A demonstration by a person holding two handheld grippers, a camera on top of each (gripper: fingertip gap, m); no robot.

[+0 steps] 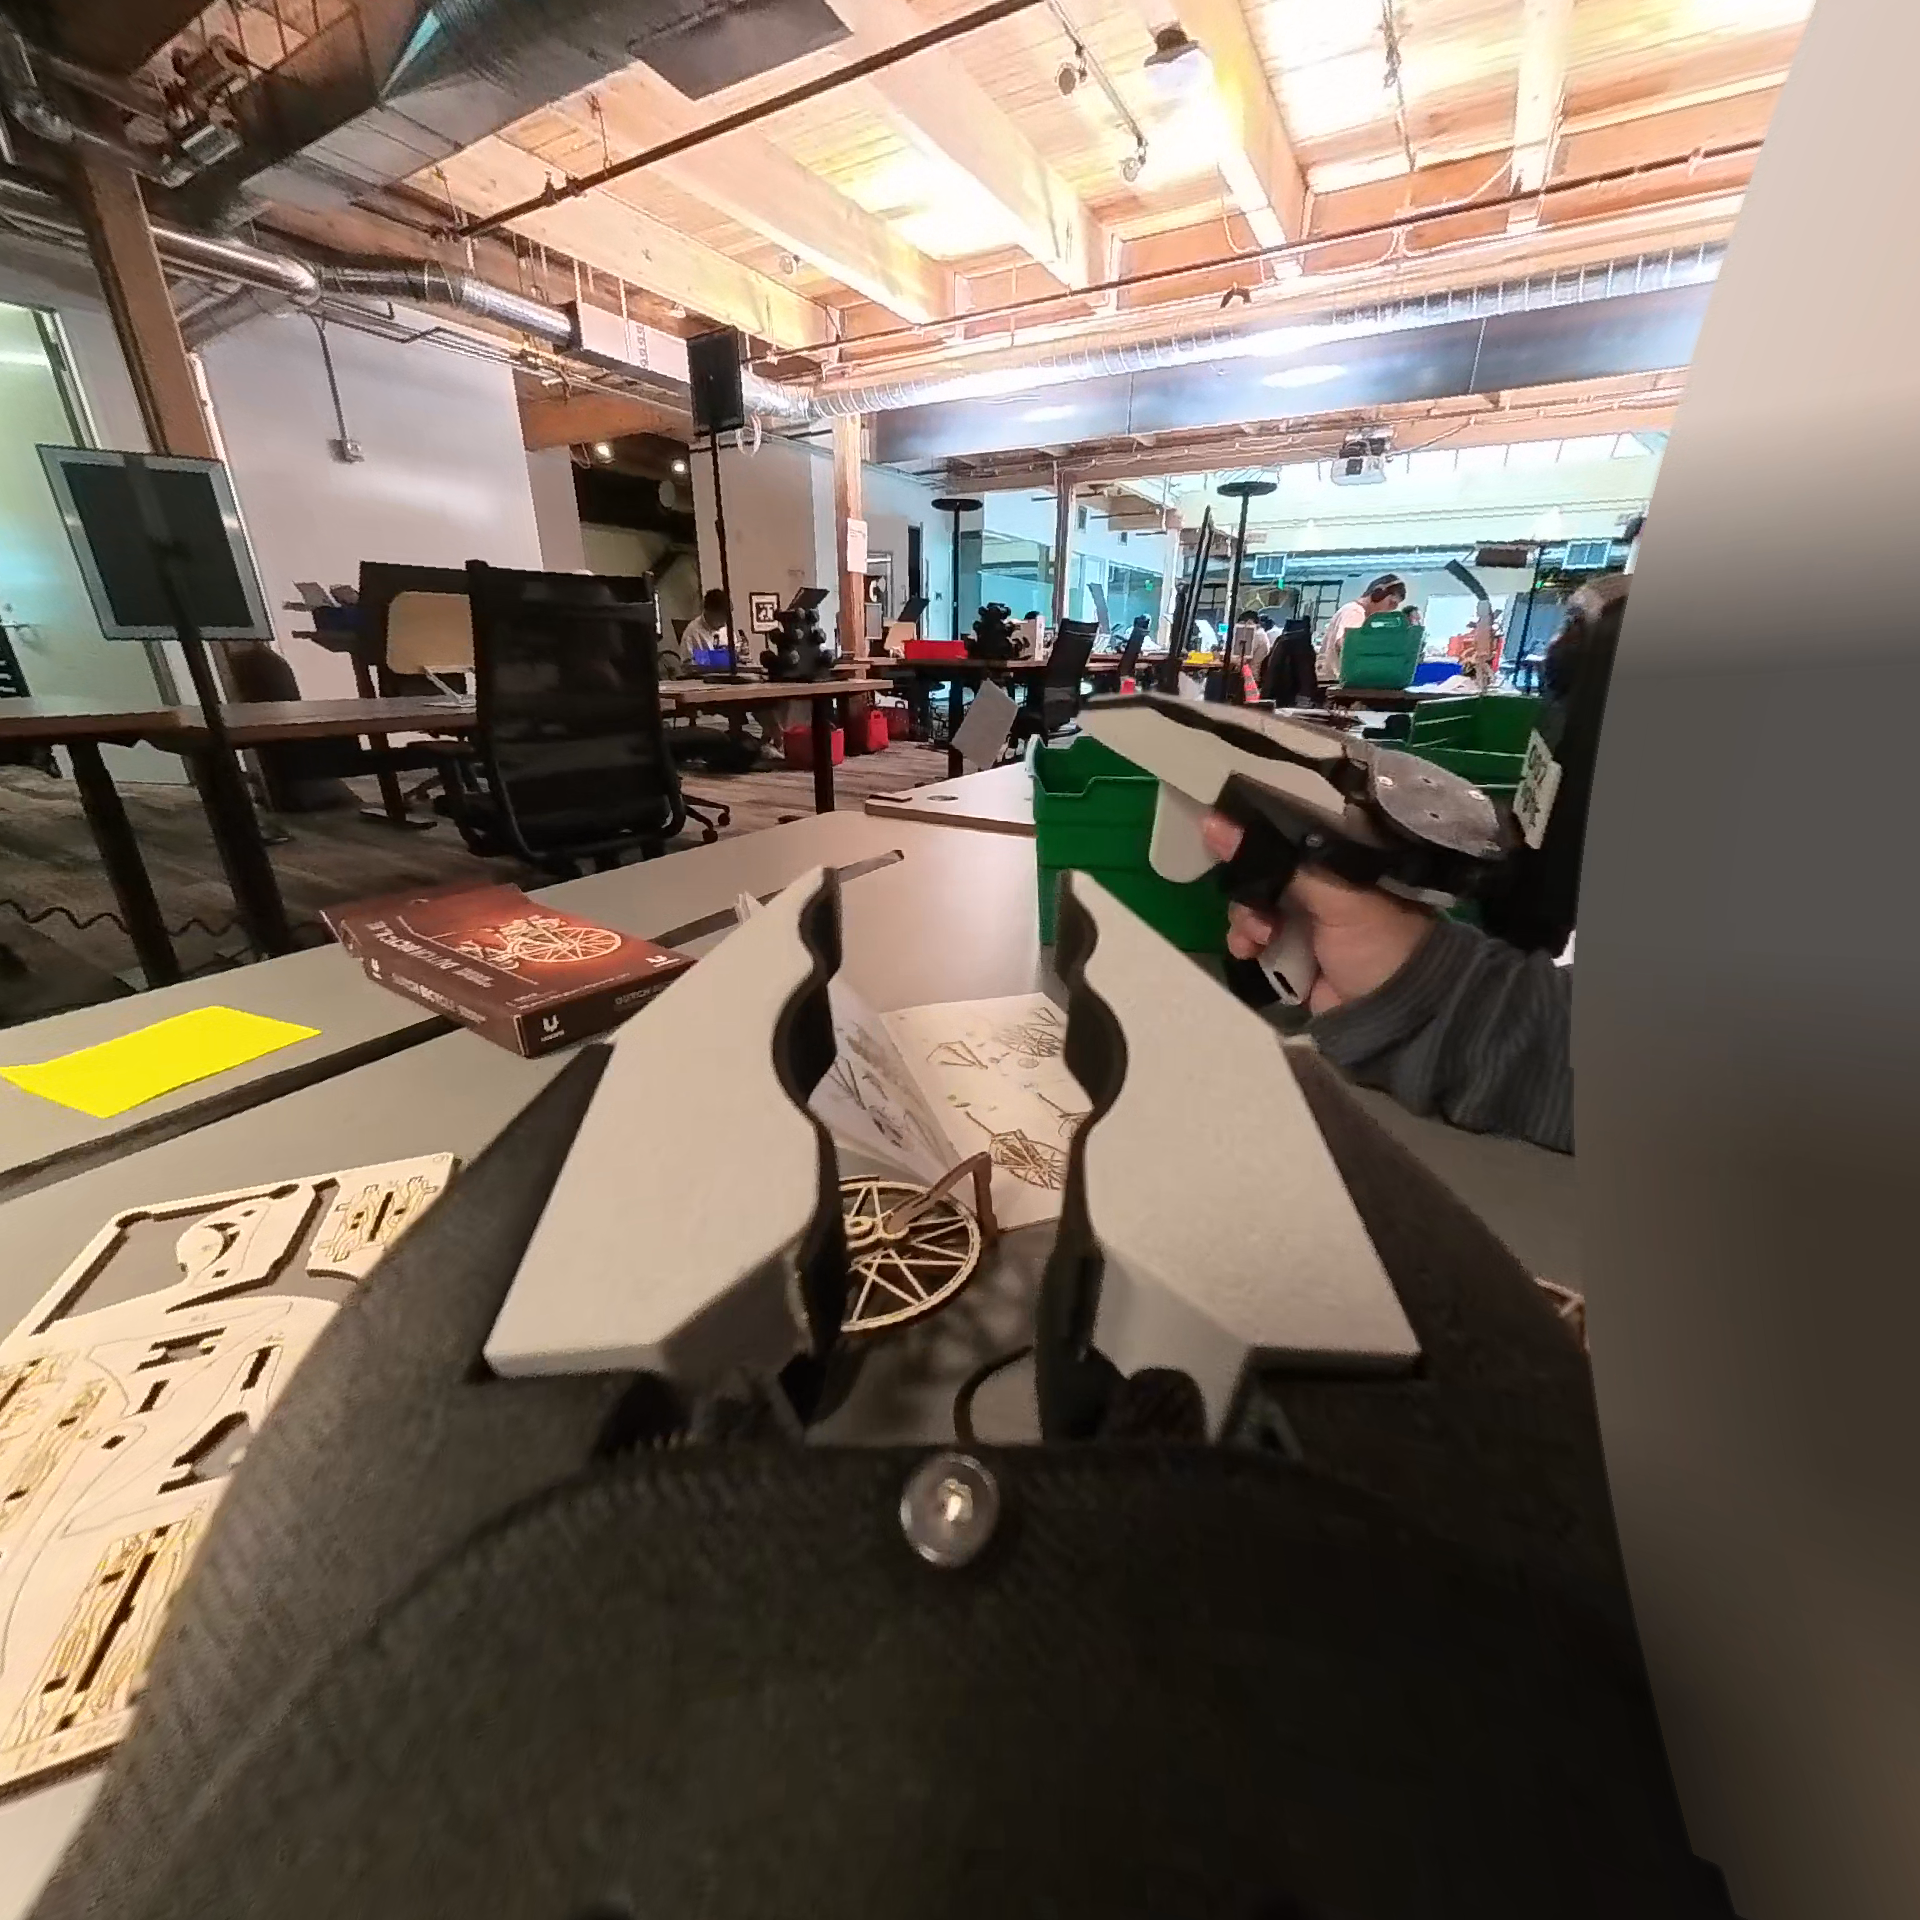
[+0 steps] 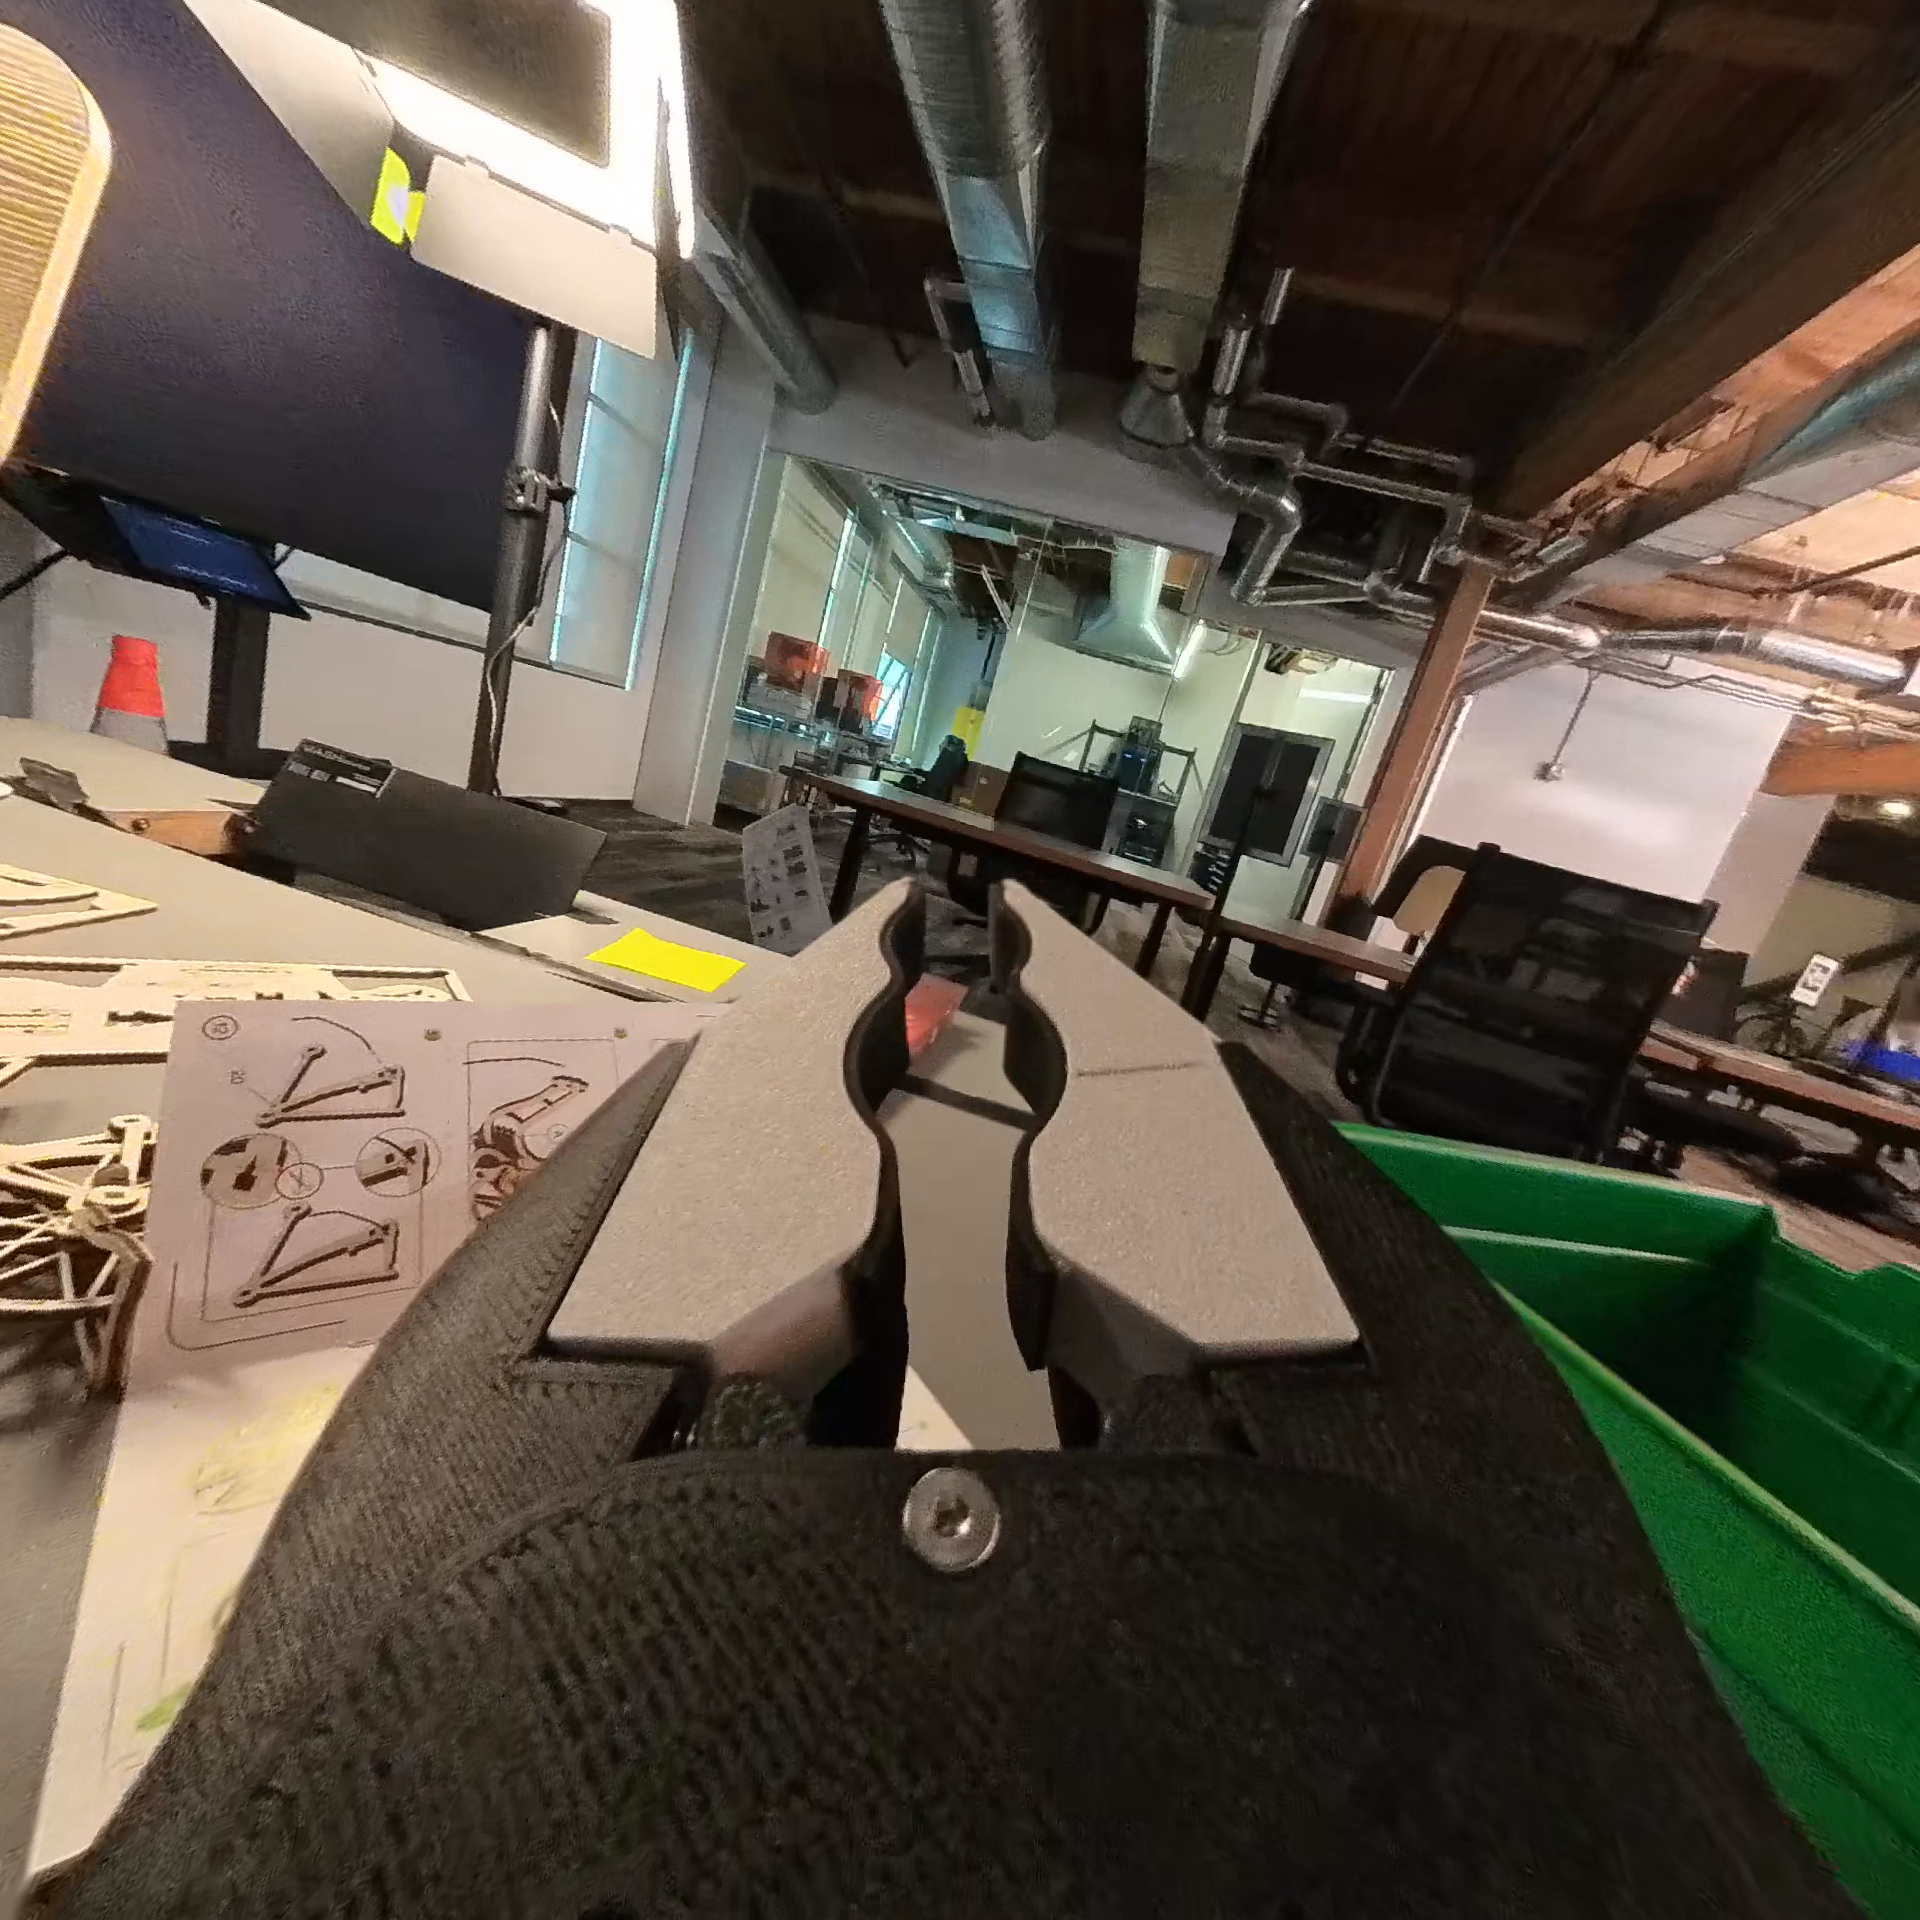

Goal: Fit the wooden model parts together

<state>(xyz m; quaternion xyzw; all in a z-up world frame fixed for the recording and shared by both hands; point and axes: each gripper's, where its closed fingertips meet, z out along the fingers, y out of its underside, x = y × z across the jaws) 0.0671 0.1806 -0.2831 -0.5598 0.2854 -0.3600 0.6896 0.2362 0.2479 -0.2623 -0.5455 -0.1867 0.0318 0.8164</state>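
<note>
Left wrist view: spoked wooden wheel [image 1: 902,1259]

My grey table [image 1: 956,894] carries a brown kit box [image 1: 509,966]; a yellow sticky note [image 1: 156,1058]; a punched-out plywood sheet [image 1: 156,1351]; an open instruction booklet [image 1: 987,1081]; a wooden spoked wheel [image 1: 904,1262]; a green bin [image 1: 1101,831].

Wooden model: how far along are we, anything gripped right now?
Done: a spoked wheel subassembly with an arm fitted lies on the table, by the open instruction booklet. In hand: nothing; the left gripper and right gripper are both open and empty. Left: the punched parts sheet holds more pieces, so most joining remains.
</note>
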